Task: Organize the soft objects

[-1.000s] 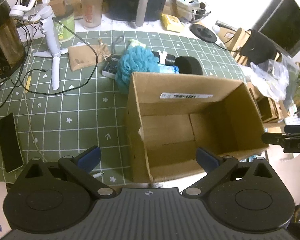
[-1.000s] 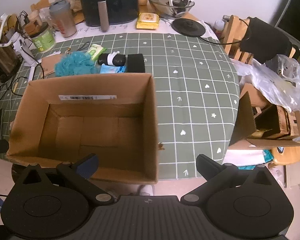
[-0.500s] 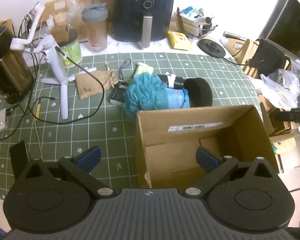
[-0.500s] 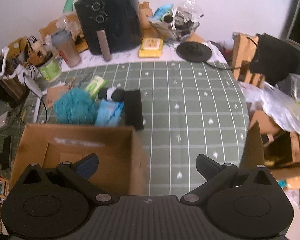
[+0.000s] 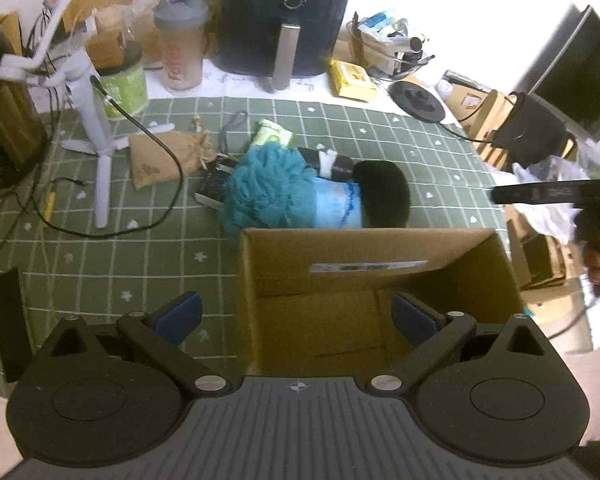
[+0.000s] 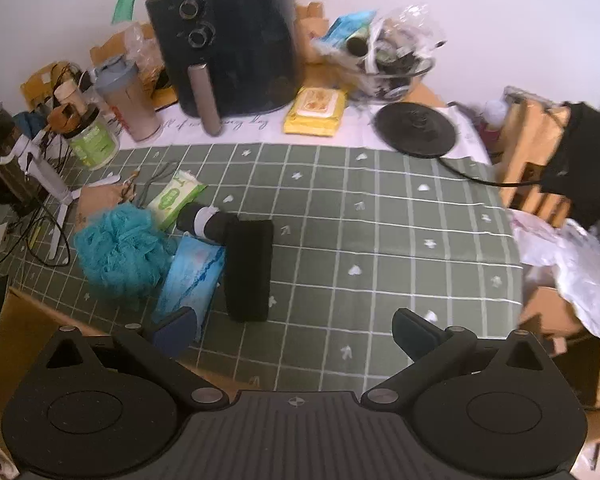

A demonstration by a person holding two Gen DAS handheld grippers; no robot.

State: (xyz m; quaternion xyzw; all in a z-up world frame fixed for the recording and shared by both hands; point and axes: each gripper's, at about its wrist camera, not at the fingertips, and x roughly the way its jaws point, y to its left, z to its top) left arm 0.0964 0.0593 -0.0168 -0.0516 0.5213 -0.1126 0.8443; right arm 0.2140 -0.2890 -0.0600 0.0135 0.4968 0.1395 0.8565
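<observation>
Both tools were spread wide and held nothing: the left tool (image 5: 296, 316) hung over the box (image 5: 364, 248) at the surface's near edge, the right tool (image 6: 294, 328) beside it. The loofah (image 6: 120, 252), tissue pack (image 6: 192, 276) and black pad (image 6: 248, 268) lay together mid-surface, just behind the box.

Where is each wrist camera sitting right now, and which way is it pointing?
Left wrist: behind the open left gripper, above the cardboard box, facing the air fryer; own fingers show, and the right gripper's tip at the right edge.
Right wrist: behind the open right gripper, past the box, facing the black pad; own fingers show.
Shared: teal loofah, blue pack, air fryer.
</observation>
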